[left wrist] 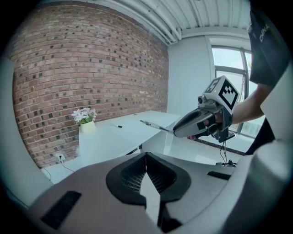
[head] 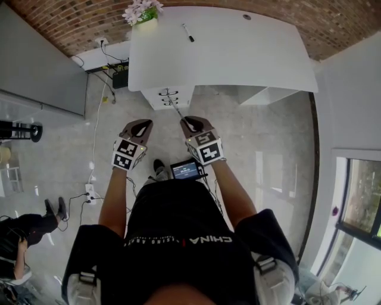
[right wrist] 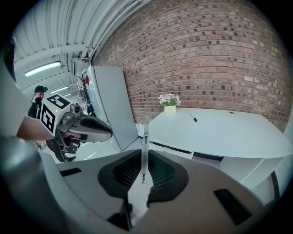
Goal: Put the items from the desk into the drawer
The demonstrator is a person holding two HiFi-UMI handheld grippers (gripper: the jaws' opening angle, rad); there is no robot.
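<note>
Head view is showing both grippers held out over the grey floor [head: 268, 149], just in front of the white table [head: 238, 53]. My right gripper [head: 190, 124] is gripping a thin clear pen [head: 175, 107]. In the right gripper view the jaws are pressing on the lower part of the pen, and it is standing up between them with only a small tilt. From above, the pen is pointing toward the drawer unit [head: 168, 95] that is sitting under the front edge of the table. Its far end is reaching the unit in the picture, but I cannot tell if it is touching there. I also cannot tell whether any drawer is pulled out. My left gripper [head: 141, 127] is hanging beside the right one and apart from it. The left gripper view is showing its jaws brought together with nothing between them. On the table a black marker [head: 188, 33] is lying by itself toward the far side. A pot of pale flowers [head: 143, 15] is standing at the far left corner, close to the brick wall [head: 59, 18].
</note>
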